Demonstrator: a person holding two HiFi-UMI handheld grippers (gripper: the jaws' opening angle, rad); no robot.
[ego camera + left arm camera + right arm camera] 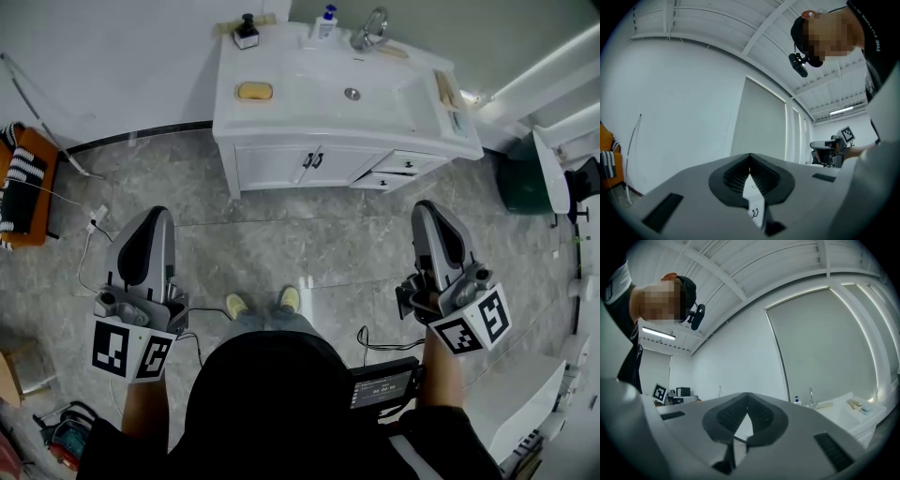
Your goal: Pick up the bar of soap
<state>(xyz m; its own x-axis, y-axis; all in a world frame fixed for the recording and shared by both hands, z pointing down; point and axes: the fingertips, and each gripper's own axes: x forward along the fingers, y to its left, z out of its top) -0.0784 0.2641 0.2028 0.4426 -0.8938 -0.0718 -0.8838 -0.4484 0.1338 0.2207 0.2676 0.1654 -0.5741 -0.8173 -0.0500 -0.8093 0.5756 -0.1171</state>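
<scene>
The bar of soap (253, 91) is yellow and lies on the left side of the white vanity top (281, 61), far ahead of both grippers. My left gripper (155, 216) is held level over the grey floor at lower left, its jaws meeting at the tip with nothing between them. My right gripper (427, 208) is held the same way at lower right, also shut and empty. The left gripper view shows its closed tip (750, 155) against a white wall. In the right gripper view the closed tip (747, 394) points past the vanity (855, 408); the soap is not visible there.
On the vanity stand a faucet (369, 28), a pump bottle (325, 21) and a dark bottle (246, 31) around a basin (352, 94). An orange seat (23, 183) is at left, a green bin (521, 178) at right, and cables (94, 225) on the floor.
</scene>
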